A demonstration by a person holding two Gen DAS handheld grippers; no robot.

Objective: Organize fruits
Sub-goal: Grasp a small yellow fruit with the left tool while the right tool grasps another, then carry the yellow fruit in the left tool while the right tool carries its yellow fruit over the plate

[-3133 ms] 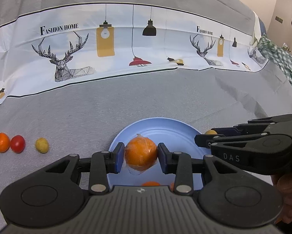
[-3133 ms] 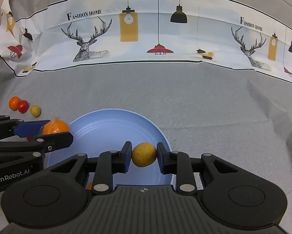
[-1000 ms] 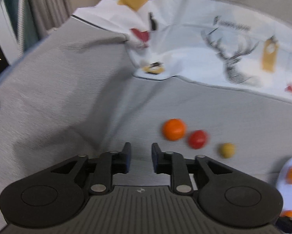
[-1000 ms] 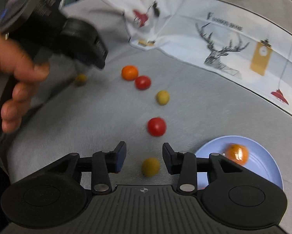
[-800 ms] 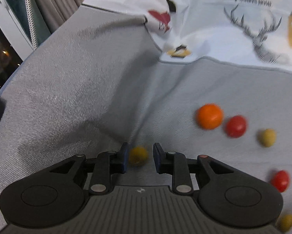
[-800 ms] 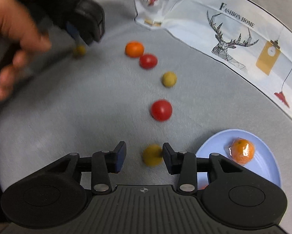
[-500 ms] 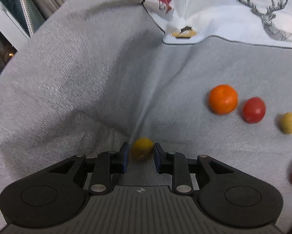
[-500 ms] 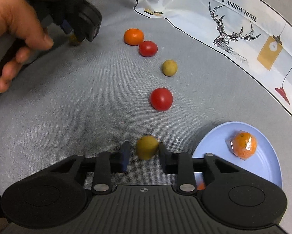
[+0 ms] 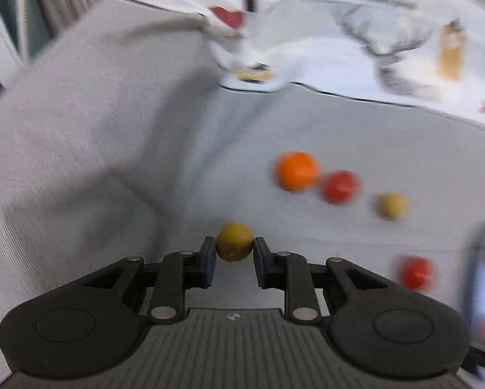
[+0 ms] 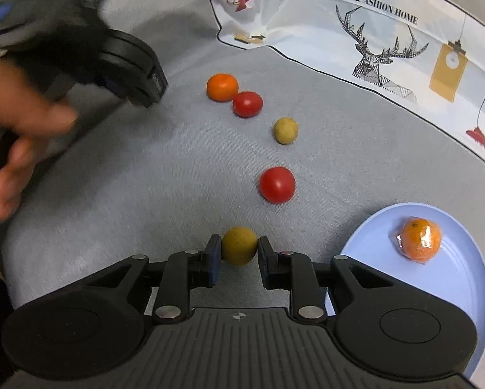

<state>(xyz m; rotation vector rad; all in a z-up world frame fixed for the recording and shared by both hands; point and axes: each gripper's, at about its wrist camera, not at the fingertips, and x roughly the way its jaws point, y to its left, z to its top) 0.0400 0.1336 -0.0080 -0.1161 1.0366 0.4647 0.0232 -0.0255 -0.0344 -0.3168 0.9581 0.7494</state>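
My left gripper [image 9: 234,253] is shut on a small yellow-green fruit [image 9: 235,241], lifted off the grey cloth. My right gripper [image 10: 239,253] is shut on another yellow-green fruit [image 10: 239,245] just above the cloth. On the cloth lie an orange fruit [image 10: 222,87], a red tomato [image 10: 247,104], a yellow-green fruit [image 10: 285,130] and a second red tomato [image 10: 277,184]. The blue plate [image 10: 462,278] at the right holds a wrapped orange [image 10: 420,240]. The left gripper's body [image 10: 125,64] shows at the upper left of the right wrist view.
A white printed cloth [image 10: 372,16] with deer and lamps lies along the back of the grey cloth. The person's hand [image 10: 22,136] is at the left. Curtains [image 9: 48,6] hang beyond the table's far left edge.
Both grippers have closed on their yellow-green fruits. The left gripper has lifted and swung right, so its view is blurred. The right gripper has barely moved.
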